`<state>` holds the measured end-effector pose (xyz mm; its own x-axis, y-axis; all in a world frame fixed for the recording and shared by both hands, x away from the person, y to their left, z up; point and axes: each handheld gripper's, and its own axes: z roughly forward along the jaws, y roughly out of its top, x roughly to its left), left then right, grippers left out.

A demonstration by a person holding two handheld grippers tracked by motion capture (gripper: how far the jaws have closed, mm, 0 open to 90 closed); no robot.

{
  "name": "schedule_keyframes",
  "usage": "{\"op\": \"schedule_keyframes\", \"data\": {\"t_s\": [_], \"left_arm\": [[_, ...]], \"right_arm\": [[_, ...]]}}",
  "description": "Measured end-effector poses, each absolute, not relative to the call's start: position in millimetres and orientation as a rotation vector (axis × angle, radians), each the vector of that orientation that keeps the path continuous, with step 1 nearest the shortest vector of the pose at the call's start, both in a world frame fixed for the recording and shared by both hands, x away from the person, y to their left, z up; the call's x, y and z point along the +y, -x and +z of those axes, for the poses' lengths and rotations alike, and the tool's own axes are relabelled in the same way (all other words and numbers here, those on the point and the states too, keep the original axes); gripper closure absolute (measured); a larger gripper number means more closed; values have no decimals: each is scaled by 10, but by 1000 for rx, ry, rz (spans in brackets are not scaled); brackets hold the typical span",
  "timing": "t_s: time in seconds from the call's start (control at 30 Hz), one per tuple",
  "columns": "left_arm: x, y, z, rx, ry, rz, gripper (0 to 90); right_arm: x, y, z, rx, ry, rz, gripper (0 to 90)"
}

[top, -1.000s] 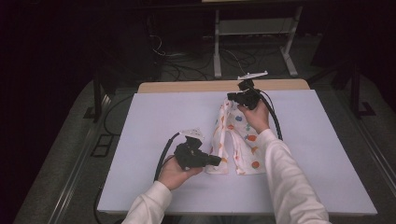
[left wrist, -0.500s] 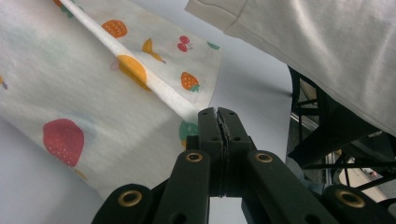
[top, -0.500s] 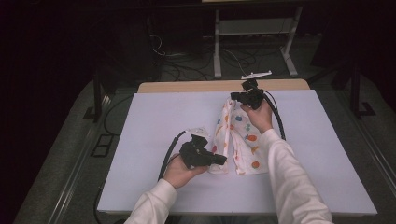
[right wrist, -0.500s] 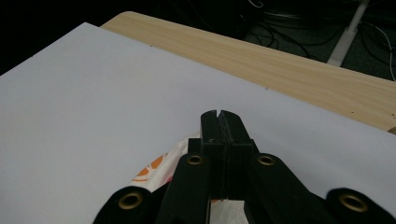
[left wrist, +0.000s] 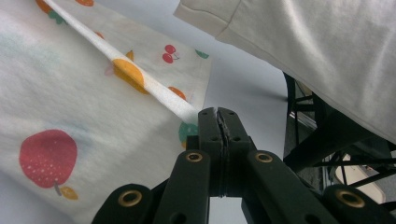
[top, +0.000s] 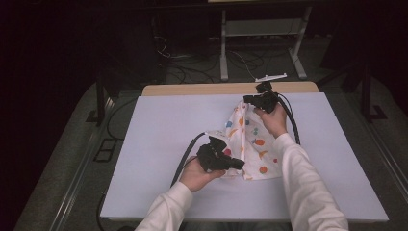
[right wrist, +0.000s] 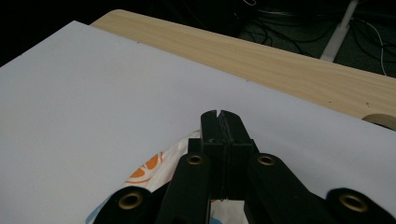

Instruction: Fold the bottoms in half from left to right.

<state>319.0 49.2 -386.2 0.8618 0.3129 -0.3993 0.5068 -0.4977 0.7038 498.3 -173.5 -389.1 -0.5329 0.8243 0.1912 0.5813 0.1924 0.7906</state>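
Observation:
A white cloth [top: 251, 140] printed with coloured fruit lies partly raised on the white table cover [top: 154, 130]. My right gripper [top: 248, 99] holds the cloth's far corner up off the table, jaws shut on it; the cloth [right wrist: 150, 171] hangs just beneath the closed jaws of this right gripper [right wrist: 219, 116]. My left gripper [top: 237, 165] is at the cloth's near left edge. In the left gripper view the left gripper [left wrist: 218, 114] is shut on a folded hem of the cloth [left wrist: 70, 107], which stretches away to the upper left.
A strip of bare wooden table [right wrist: 280, 56] runs along the far edge past the cover. The person's white sleeve [left wrist: 308, 42] passes above the left gripper. Black cables [top: 185, 156] trail from both grippers. Metal stand legs [top: 223, 43] stand on the dark floor behind.
The left gripper has carried its cloth edge to the right, toward the middle of the cloth. The right gripper has stayed almost where it was, still holding the corner up.

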Motion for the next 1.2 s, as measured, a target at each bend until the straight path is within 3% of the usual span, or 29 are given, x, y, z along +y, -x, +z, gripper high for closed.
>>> {"op": "schedule_keyframes", "data": {"t_s": [1.2], "left_arm": [[-299,-3328,-4148,648,-2158,-313,892]], "right_arm": [[-2122,-5175,-4171,2291,-1340,1268,882]]}}
